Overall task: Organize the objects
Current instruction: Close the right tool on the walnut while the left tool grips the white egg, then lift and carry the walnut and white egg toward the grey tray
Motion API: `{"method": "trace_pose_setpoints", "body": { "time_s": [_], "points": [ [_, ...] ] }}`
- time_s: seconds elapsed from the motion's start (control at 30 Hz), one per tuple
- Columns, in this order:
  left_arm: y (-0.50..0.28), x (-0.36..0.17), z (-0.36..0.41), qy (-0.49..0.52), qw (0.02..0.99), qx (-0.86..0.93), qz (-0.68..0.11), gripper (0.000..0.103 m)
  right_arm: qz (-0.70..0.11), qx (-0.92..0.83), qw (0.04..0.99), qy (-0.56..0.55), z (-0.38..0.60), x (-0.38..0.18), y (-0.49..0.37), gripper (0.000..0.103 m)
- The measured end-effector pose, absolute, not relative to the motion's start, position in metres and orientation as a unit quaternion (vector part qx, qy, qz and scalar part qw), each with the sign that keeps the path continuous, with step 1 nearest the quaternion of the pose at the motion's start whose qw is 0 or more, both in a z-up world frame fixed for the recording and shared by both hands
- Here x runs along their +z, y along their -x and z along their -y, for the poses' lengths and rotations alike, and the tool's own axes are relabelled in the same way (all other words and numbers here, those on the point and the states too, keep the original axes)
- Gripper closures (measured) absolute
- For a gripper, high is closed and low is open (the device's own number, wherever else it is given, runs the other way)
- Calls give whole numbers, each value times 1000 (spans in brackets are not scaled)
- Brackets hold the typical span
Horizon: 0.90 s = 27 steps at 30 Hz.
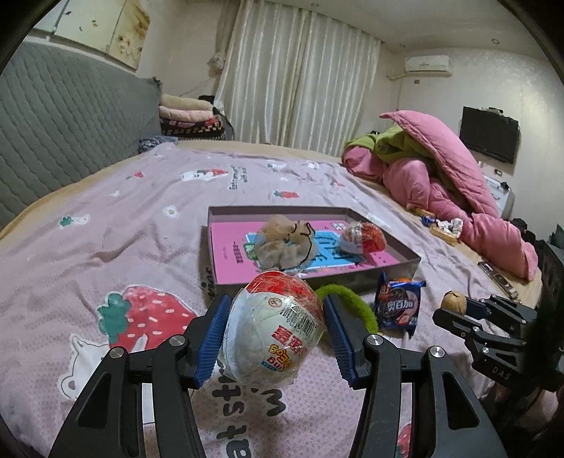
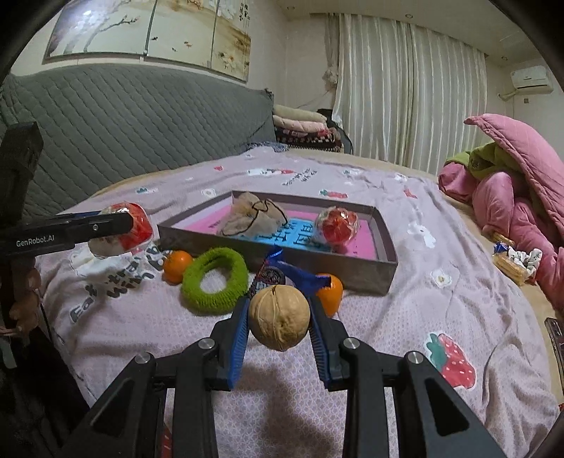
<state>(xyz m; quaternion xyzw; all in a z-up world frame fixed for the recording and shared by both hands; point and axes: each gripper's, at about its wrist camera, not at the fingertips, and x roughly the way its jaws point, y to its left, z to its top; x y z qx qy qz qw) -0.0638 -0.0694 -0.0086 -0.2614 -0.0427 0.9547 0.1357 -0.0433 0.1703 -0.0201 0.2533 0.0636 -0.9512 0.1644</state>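
The left tongs (image 1: pixel 275 334) pinch a wrapped white-and-red ball (image 1: pixel 273 327) above the bedspread (image 1: pixel 123 246); the right tongs (image 2: pixel 278 317) pinch a walnut (image 2: pixel 279 317). Ahead on the bed lies a shallow box (image 2: pixel 384 262) holding a crumpled mesh pouch (image 2: pixel 252 215) and a second wrapped ball (image 2: pixel 338 222). Only the right wrist view shows two small oranges (image 2: pixel 177 266) flanking a green ring (image 2: pixel 213 280) whole, and the wall painting (image 2: pixel 148 28). Only the left wrist view shows the blue snack packet (image 1: pixel 398 306) unobscured and a wall television (image 1: pixel 490 134).
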Motion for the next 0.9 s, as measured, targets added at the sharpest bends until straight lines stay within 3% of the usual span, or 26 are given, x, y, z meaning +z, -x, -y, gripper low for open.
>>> {"method": "trace_pose_setpoints", "body": {
  "time_s": [0.9],
  "points": [
    [59, 5, 56, 224, 132, 966, 19, 47, -56, -959, 163, -226, -176, -6, 45, 70]
  ]
}}
